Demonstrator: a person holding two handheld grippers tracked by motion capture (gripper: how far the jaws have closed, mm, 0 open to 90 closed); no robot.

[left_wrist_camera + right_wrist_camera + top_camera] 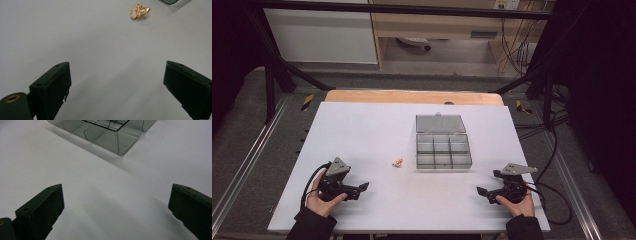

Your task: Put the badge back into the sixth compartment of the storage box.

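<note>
Both grippers, left (360, 190) and right (484, 193), rest released on the table (362, 130); a small trinket (397, 162) lies beside the open box (443, 149).

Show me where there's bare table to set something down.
Free: the whole left half of the white table, and the near strip between the left gripper and right gripper. Crowded: centre-right, around the open compartment box and small gold piece.
</note>
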